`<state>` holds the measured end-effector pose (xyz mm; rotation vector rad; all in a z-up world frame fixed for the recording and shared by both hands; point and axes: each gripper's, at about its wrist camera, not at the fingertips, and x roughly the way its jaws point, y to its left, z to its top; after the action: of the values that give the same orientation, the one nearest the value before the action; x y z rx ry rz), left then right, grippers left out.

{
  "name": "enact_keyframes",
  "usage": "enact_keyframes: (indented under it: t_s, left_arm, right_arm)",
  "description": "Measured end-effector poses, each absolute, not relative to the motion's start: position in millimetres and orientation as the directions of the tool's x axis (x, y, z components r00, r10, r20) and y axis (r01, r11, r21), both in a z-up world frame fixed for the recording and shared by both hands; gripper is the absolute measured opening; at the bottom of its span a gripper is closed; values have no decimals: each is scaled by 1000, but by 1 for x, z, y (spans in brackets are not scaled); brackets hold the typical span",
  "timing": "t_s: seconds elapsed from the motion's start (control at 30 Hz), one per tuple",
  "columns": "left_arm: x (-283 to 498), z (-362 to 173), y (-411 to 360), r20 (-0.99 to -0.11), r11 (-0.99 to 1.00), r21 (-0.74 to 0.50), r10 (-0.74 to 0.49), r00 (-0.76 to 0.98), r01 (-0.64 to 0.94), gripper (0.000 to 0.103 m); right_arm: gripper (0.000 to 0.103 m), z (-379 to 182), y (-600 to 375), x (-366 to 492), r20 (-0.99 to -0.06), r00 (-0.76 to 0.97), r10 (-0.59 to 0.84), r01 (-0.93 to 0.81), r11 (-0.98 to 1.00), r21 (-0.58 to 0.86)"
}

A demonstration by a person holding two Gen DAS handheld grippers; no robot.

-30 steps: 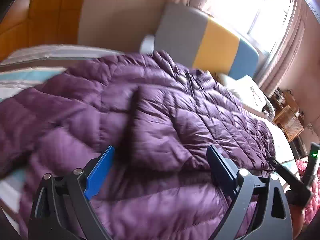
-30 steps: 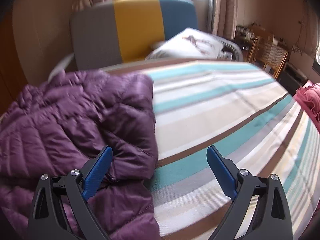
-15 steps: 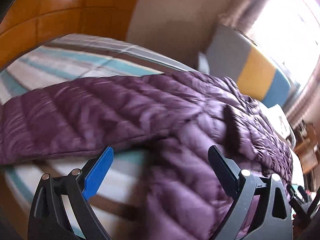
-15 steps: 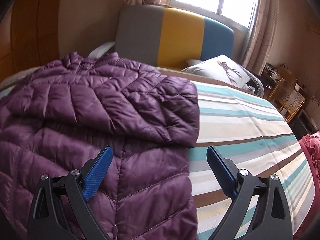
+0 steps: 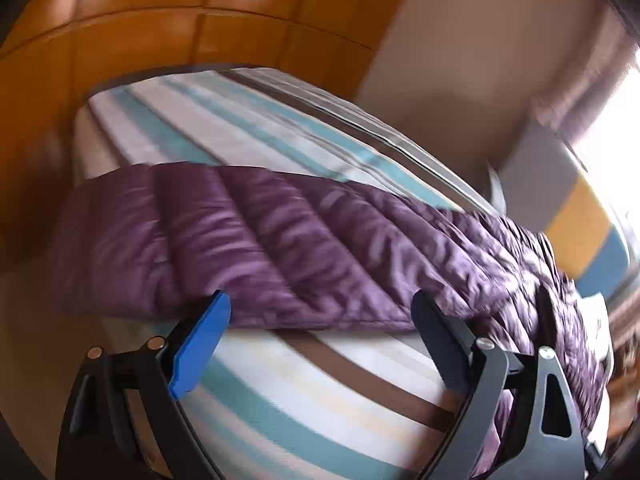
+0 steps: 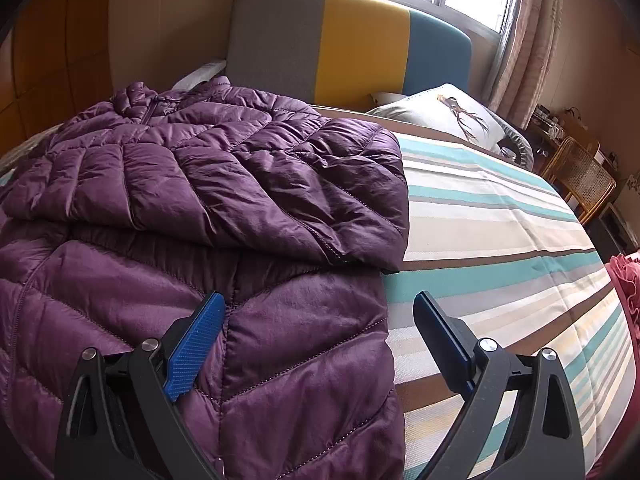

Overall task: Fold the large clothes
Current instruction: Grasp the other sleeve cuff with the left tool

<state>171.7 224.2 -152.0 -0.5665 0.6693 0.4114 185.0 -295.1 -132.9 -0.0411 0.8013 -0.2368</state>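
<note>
A purple quilted down jacket [image 6: 192, 208] lies on a striped bed [image 6: 500, 216]. In the right wrist view one sleeve is folded across its chest, and my right gripper [image 6: 320, 320] hovers open above the jacket's right edge with nothing gripped. In the left wrist view the other sleeve [image 5: 224, 240] stretches out flat to the left across the bedspread [image 5: 320, 392]. My left gripper [image 5: 320, 312] stands wide just short of that sleeve's near edge; its jaws are closing a little and hold nothing.
An orange wooden panelled wall [image 5: 160, 28] rises beyond the bed's left side. A grey, yellow and blue headboard [image 6: 344, 44] and a white pillow [image 6: 444, 116] stand at the far end. A wicker chair [image 6: 580, 176] and red fabric [image 6: 624, 288] are at the right.
The left wrist view has swung left from the jacket's body to the outstretched sleeve and bare bedspread. The right wrist view has shifted left, bringing more of the jacket under that gripper.
</note>
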Motion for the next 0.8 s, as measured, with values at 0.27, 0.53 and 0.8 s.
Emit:
enact_keyframes:
  t_s: [0.27,0.53,0.8]
  left_arm:
    - [141,-172,270,-672,559,-505,225,706,-658,75]
    - [131,-186,301,-659,436,-558,283,697,-706,71]
    - [146,-187,316,-675,404,-543,312,669,-737,6]
  right_arm:
    - [94,-132,-297,185,-704,674,-225,197,973,-123]
    - [94,-132,-294,184,-698,671,-251,208,967,-147]
    - [94,-132,-293,185,-698,670,-251,209,967,-148]
